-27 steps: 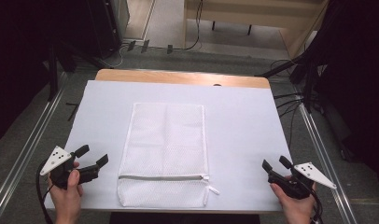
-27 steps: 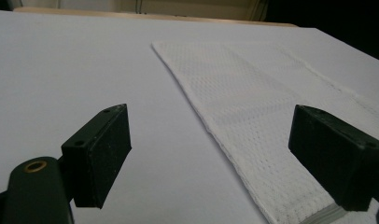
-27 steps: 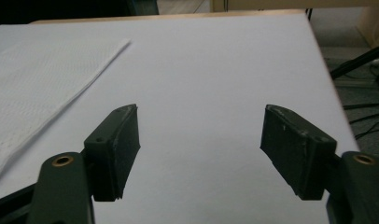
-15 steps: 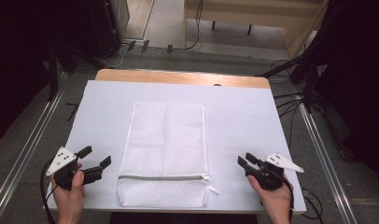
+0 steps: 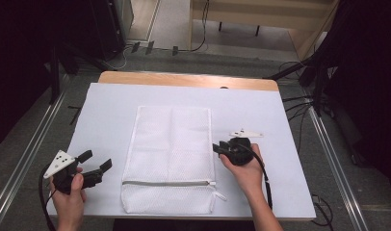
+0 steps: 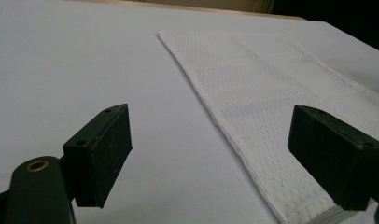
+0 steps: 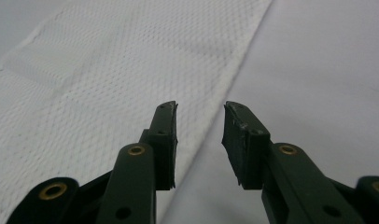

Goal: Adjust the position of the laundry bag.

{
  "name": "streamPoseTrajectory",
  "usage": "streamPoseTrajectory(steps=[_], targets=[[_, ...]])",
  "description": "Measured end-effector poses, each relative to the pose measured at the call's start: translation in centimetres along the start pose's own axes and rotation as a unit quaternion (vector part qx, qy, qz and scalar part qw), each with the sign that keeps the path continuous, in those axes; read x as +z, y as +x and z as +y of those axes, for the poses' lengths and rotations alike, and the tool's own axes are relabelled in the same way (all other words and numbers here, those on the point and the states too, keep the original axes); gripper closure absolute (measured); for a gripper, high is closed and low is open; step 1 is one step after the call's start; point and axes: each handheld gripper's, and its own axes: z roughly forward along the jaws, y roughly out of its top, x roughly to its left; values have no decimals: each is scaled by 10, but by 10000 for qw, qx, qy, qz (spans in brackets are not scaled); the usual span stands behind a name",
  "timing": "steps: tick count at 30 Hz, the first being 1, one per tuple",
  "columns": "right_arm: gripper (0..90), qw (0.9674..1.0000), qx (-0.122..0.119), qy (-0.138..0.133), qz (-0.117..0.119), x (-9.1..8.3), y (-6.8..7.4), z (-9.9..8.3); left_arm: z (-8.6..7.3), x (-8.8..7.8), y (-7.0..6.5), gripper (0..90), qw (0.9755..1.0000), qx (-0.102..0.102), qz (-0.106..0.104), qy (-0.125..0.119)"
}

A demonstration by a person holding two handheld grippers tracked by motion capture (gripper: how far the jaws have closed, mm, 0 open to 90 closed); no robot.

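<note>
- Right gripper (image 5: 217,147), jaws slightly parted, has moved in to the mesh bag (image 5: 172,144) edge, probably to pinch it
- Left gripper (image 5: 98,169) stays spread wide

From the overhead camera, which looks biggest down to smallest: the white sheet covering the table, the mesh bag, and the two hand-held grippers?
1. The white sheet, by far the largest.
2. The mesh bag, lying on it.
3. The left gripper and right gripper look about alike; I would not rank one over the other.
</note>
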Motion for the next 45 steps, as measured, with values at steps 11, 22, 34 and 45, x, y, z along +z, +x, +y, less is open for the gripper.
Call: streamPoseTrajectory(steps=[11, 22, 34, 45], targets=[[632, 9967, 251, 565, -519, 36, 8, 14, 0, 2, 0, 143, 10000, -2, 11, 46], [900, 9934, 94, 768, -846, 46, 17, 13, 0, 4, 0, 143, 10000, -10, 14, 98], [900, 9931, 186, 565, -1010, 34, -6, 19, -1, 5, -1, 144, 9999, -1, -21, 110], [900, 9926, 216, 497, -1085, 30, -37, 24, -1, 7, -3, 144, 9998, 47, -30, 185]])
